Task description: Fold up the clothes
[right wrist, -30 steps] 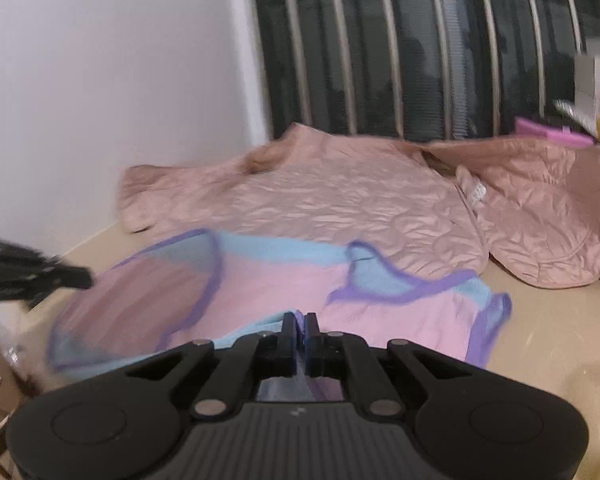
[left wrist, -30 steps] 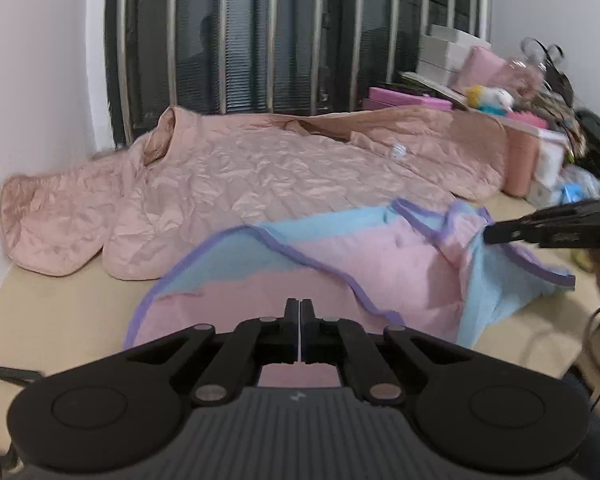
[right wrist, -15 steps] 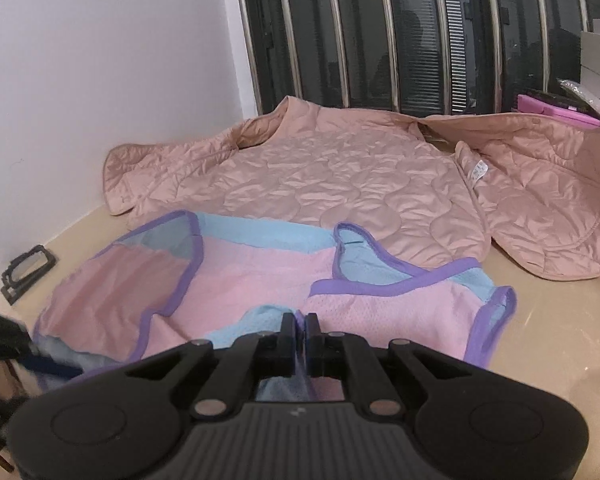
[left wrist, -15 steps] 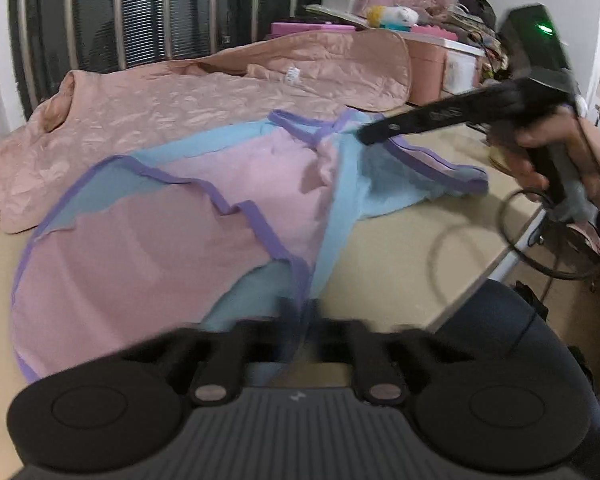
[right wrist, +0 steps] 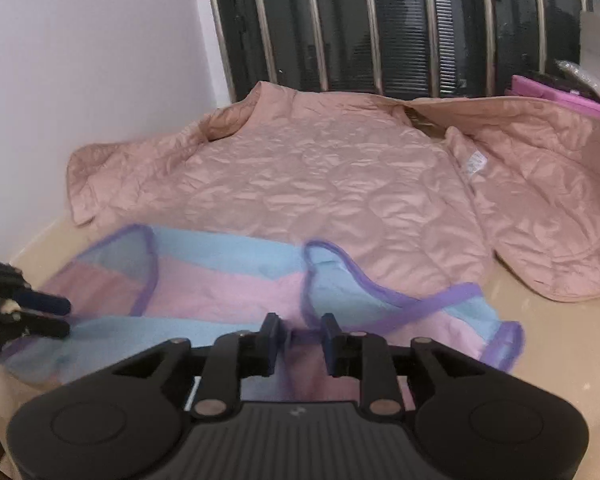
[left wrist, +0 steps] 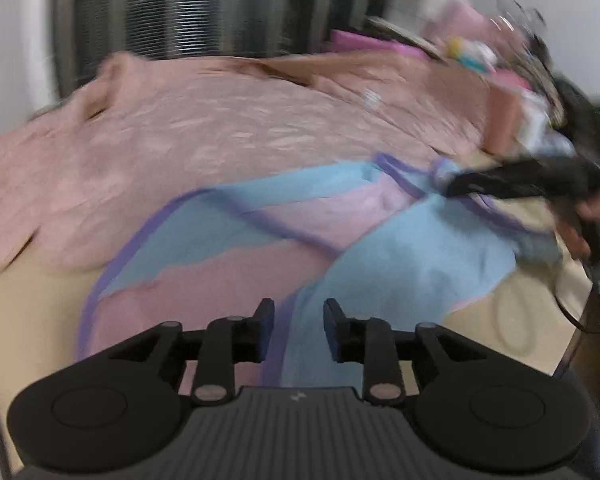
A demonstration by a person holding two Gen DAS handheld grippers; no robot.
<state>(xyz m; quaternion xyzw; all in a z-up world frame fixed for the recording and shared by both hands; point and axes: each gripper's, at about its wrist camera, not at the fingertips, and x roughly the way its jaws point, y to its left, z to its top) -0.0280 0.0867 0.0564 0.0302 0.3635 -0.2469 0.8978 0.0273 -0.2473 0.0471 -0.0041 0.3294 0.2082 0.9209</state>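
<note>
The pink-and-blue garment (right wrist: 236, 292) lies partly folded on the beige table (right wrist: 560, 344), just before a spread pink quilted jacket (right wrist: 320, 184), while the left gripper (left wrist: 299, 322) and right gripper (right wrist: 299, 334) are both opening their jaws over its near edge, gripping nothing.

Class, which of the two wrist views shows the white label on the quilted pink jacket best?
The right wrist view: the white label is sharp on the quilted pink jacket. The left wrist view shows it only as a motion-blurred white smear.
</note>
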